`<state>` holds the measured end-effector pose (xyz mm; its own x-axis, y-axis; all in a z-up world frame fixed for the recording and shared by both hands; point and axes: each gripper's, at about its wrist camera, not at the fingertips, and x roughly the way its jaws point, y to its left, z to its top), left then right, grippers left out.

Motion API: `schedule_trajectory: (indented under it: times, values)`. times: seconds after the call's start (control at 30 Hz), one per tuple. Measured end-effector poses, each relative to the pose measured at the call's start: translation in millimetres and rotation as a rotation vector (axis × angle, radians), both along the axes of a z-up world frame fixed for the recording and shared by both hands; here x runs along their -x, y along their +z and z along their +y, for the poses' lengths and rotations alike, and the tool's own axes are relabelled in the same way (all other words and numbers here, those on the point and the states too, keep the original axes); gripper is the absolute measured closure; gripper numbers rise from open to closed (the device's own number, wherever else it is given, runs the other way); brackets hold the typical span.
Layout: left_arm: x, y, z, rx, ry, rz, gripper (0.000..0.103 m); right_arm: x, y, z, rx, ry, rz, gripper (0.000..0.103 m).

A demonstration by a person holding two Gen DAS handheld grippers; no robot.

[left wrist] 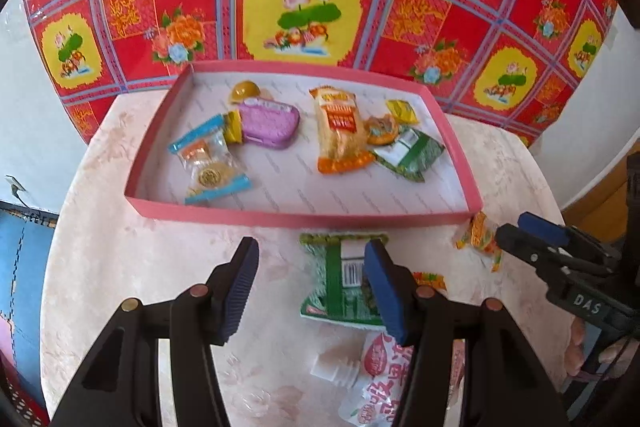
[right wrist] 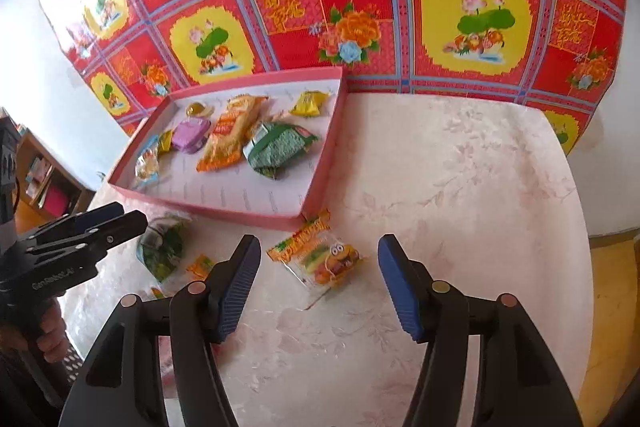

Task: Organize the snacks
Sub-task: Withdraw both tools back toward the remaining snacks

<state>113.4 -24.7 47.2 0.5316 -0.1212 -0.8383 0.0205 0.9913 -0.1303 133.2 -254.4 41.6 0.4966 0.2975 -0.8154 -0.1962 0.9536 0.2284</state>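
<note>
Left gripper [left wrist: 310, 283]: jaws parted, nothing grasped, poised over green packet [left wrist: 340, 279] lying on pale floral tabletop [left wrist: 160, 267] just before pink tray [left wrist: 280, 217]. Right gripper [right wrist: 318, 283]: jaws spread, nothing clasped, above orange cartoon snack packet [right wrist: 320, 255] beside tray corner. Inside tray: purple case [left wrist: 270, 125], long orange packet [left wrist: 340, 131], second green packet [left wrist: 410, 155], clear blue-edged wrapper [left wrist: 208, 163]. Behind: red-and-yellow floral cloth [left wrist: 304, 11].
</note>
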Motion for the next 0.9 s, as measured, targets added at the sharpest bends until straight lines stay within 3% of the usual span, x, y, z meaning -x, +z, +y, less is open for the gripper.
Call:
schedule_trajectory:
  times: [0.47, 0.9]
  values:
    - [-3, -20, -18, -0.017, -0.012, 0.056, 0.045, -2, -26, -5, -0.047, -0.03, 0.039, 0.04]
    - [-5, -33, -30, -0.083, -0.041, 0.072, 0.045, 4, -28, -6, -0.061, -0.022, -0.012, 0.039]
